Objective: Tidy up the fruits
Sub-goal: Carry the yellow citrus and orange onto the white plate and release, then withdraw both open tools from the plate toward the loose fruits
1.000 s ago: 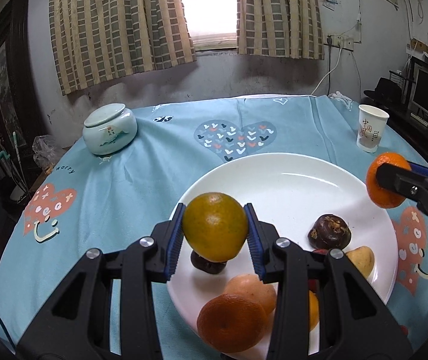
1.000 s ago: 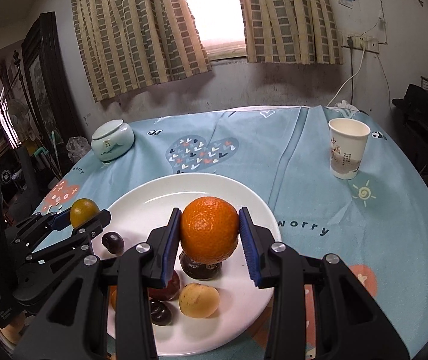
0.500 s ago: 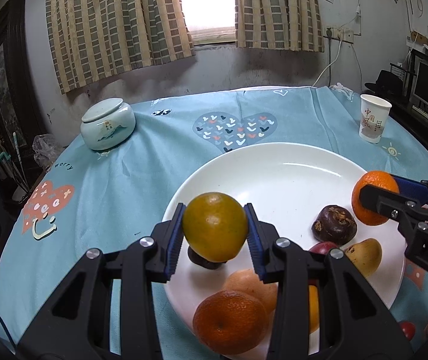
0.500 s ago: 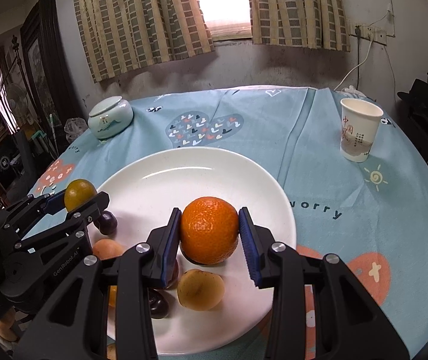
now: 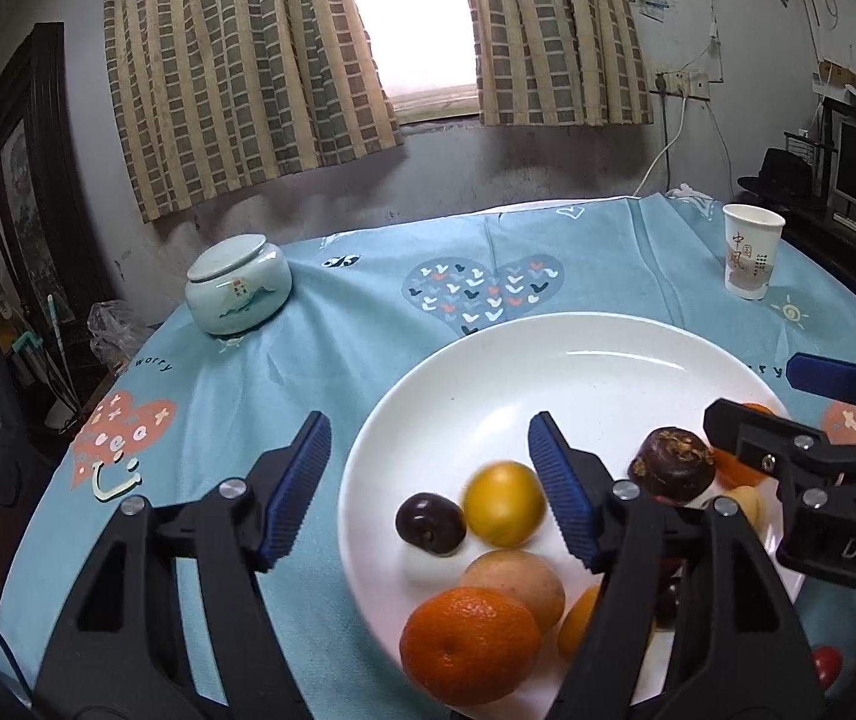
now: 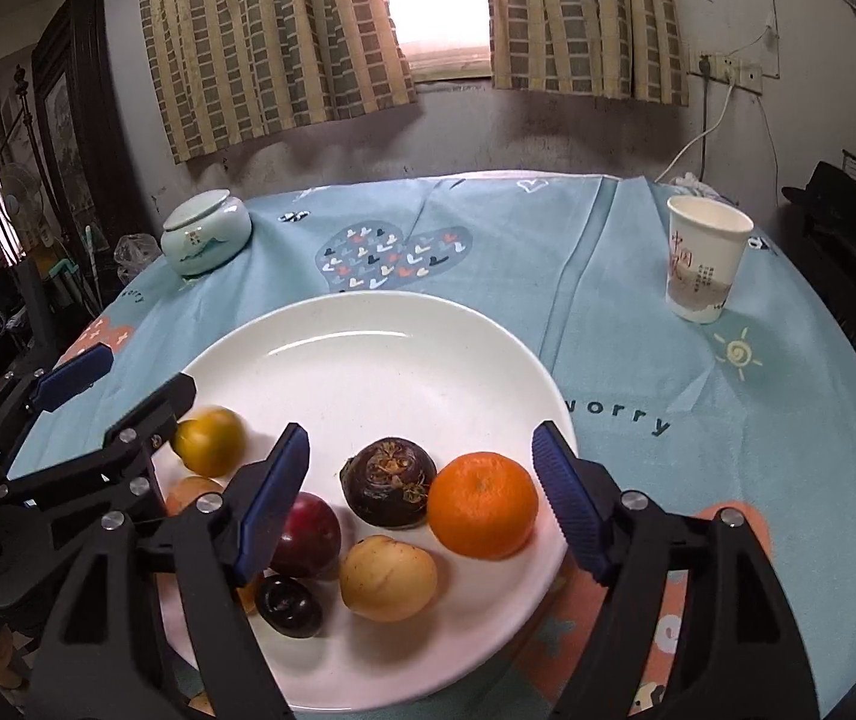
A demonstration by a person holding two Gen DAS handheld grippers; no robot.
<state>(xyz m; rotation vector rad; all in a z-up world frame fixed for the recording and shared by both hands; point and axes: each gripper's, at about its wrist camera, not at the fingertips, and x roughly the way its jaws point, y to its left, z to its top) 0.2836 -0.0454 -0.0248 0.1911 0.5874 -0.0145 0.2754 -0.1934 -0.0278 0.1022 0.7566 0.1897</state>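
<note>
Orange mandarin (image 6: 482, 504) on white plate (image 6: 368, 360); blue heart-printed tablecloth (image 6: 638, 300); checked tan-grey curtains (image 6: 272, 36).

Blown-out daylight from curtained window (image 5: 422, 30) at top centre; dim room corners, fisheye-bent edges, motion-blurred yellow-green round citrus (image 5: 505, 503) at lower centre.

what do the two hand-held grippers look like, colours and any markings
Both match: the left hand-held gripper and the right hand-held gripper are matte black plastic frames with angular, strutted arms, silver round screw heads at the joints, and blue ribbed pads lining the fingers. In the left wrist view, white raised letters "DAS" show on the right one's body. No sleeves are visible.
</note>
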